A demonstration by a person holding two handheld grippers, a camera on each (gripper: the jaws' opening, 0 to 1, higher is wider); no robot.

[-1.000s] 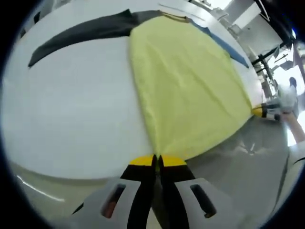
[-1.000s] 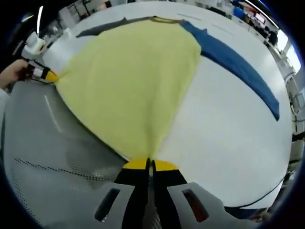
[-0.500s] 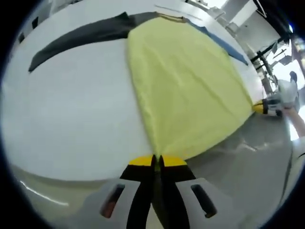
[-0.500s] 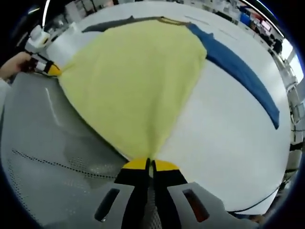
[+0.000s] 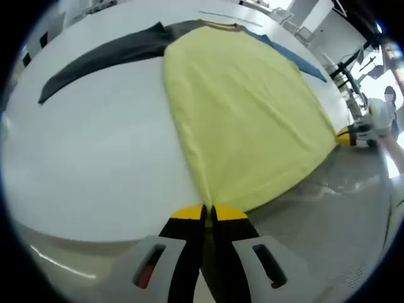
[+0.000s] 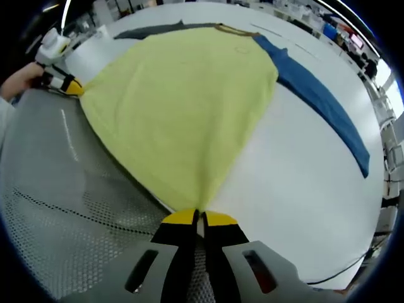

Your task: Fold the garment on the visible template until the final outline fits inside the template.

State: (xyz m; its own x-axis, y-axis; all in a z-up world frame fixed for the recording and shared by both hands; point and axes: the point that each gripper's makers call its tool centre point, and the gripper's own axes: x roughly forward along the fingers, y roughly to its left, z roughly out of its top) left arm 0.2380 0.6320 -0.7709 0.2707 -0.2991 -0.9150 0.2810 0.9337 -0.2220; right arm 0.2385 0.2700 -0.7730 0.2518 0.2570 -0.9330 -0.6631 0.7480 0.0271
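On the white bench a garment is spread flat, its yellow body reaching from the near edge up to the collar at the far side. In the left gripper view a dark grey sleeve is laid out to the left of the body, and a blue sleeve is seen past its far right edge. The left tongs are pressed together on a corner of the yellow hem at the bench edge, and the cloth is pulled into a narrow point between the yellow-tipped jaws. At the right of that view the right tongs are seen on the other hem corner, held by a hand. In the right gripper view the garment is seen from the other side: the blue sleeve is stretched out to the right across the bench, and the grey sleeve is seen at the far left beyond the body. The right tongs are likewise clamped on their hem corner, the fabric drawn to a point at the tips. The left tongs are seen at the upper left on the opposite corner, held by a hand. A grey perforated surface is seen below the bench edge.
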